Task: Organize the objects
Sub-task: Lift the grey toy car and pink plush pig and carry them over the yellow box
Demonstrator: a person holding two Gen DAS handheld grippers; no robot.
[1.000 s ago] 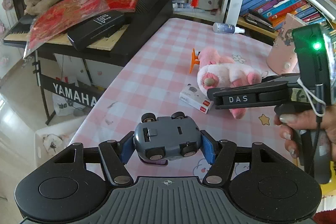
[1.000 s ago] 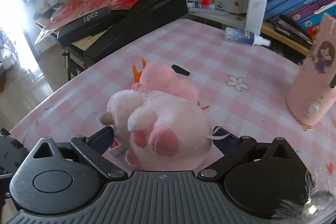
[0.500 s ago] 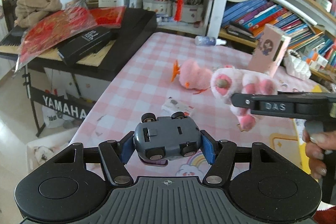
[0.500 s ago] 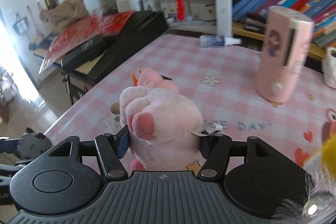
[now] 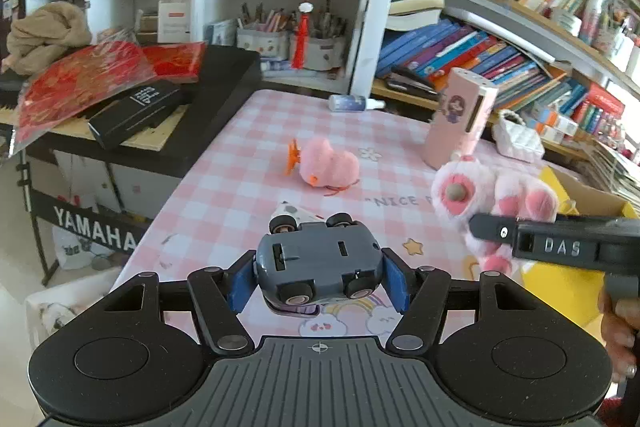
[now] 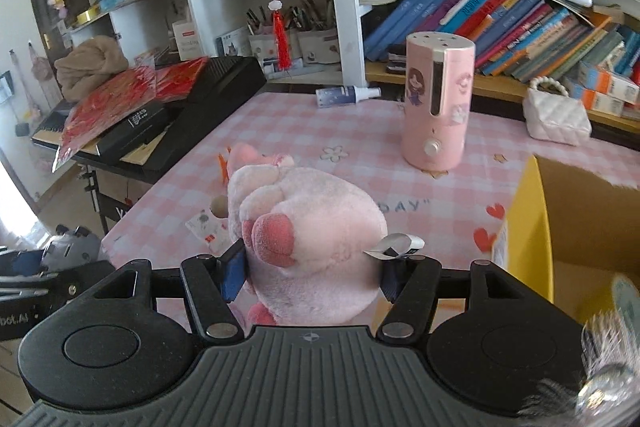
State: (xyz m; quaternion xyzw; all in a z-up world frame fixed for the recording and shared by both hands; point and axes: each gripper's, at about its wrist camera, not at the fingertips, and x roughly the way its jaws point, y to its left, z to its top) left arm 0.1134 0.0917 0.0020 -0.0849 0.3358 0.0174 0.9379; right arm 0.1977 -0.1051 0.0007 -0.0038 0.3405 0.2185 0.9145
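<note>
Left hand-held gripper [image 5: 318,281]: clamped on the toy car [image 5: 316,269], blue pads against its two sides; car is belly-up, wheels toward the camera, held clear above the table [image 5: 224,187].
Toy car grip: looks firm but the shell is smooth and rounded. Judgement: keep the squeeze steady and the wrist level on the way over, so the car does not roll out between the pads.
Small carton [image 5: 294,211]: lying flat on the table just past the car; not yet collected.
Pink chick toy [image 5: 330,163]: on its side mid-table, orange feet to the left; not yet collected.
Right hand-held gripper [image 6: 312,277]: closed on the pink plush toy [image 6: 308,239], pads sunk into the fur on either side; toy held off the table, feet toward the camera.
Plush grip: soft body, so the hold is forgiving. Its white tag [image 6: 396,245] hangs by the right pad; likely harmless.
Pink dispenser [image 6: 438,103]: upright behind, well apart from the plush; pass in front of it.
Yellow box [image 6: 528,227]: open, at the right edge of the table; likely the drop spot.
Step in hand: carry both toys rightward to the box. Bring the plush over the opening first, clear the near wall, then release low; the car follows, with the two grippers kept apart.
</note>
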